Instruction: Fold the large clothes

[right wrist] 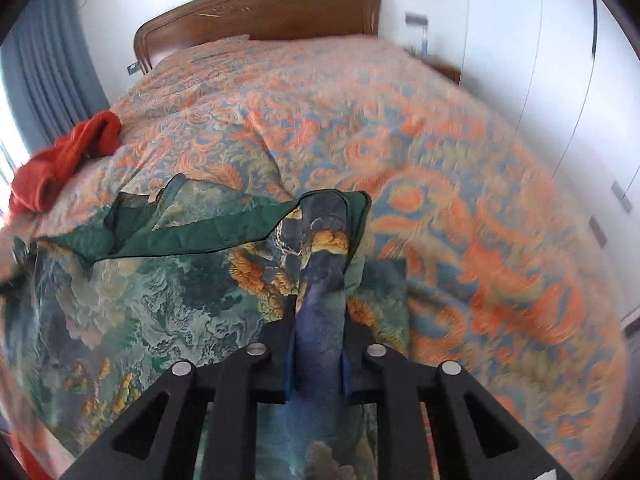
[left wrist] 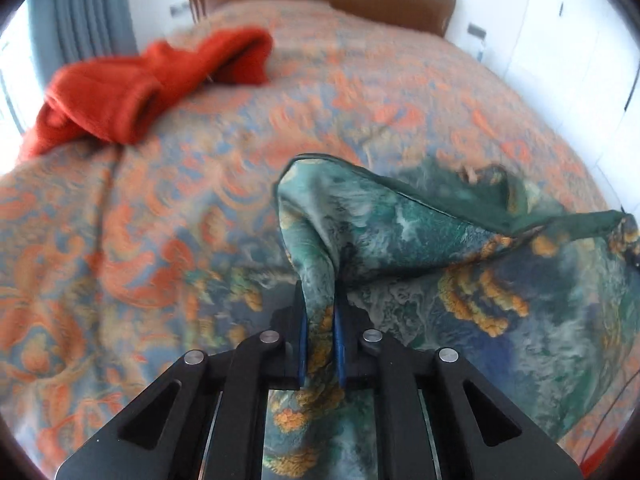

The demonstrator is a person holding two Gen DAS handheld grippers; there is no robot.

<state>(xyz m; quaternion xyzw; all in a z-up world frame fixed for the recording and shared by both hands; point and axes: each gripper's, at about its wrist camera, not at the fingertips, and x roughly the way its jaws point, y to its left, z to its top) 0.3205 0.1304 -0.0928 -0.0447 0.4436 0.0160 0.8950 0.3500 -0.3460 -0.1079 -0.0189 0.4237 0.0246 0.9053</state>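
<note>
While the green cloth [left wrist: 420, 232] is hanging over the bed [left wrist: 160, 200], both grippers, left [left wrist: 319, 320] and right [right wrist: 319, 312], are clamping its 2 top corners between closed jaws. Keeping that edge taut and level is likely helping the fold land square.

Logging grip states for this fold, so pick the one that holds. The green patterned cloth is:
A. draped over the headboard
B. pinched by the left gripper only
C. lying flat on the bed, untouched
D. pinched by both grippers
D. The left gripper and the right gripper each have the green patterned cloth bunched between their fingers, lifted above the bedspread.
</note>
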